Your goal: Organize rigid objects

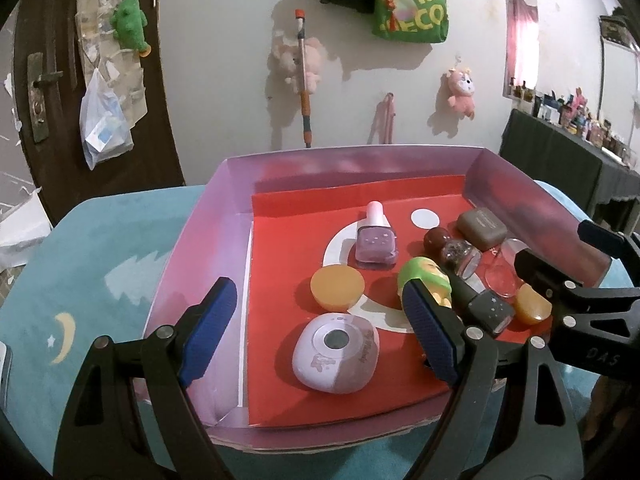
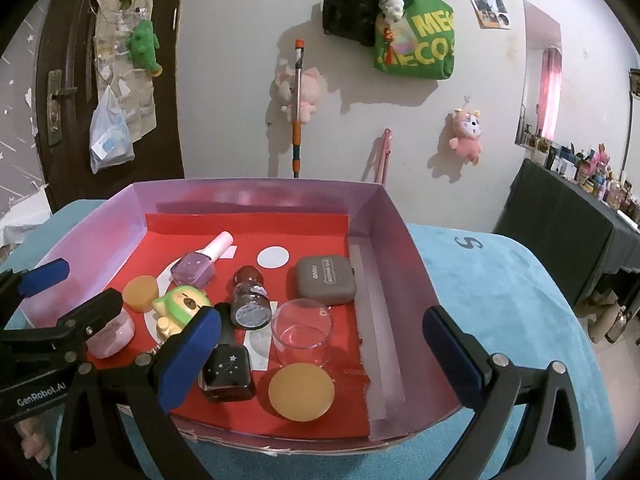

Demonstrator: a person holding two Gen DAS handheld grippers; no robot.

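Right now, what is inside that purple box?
The purple box holds a red paper liner, two nail polish bottles, purple and black, a glitter jar, a clear glass, a gray case, two orange discs, a green toy and a lilac compact. The floor under the liner is hidden.

Box's bare right strip (image 2: 376, 320) — left crowded

"GenRobot.AI" on the left gripper (image 2: 36, 394) — "MEC…", "ECO…" on green bag (image 2: 414, 46).
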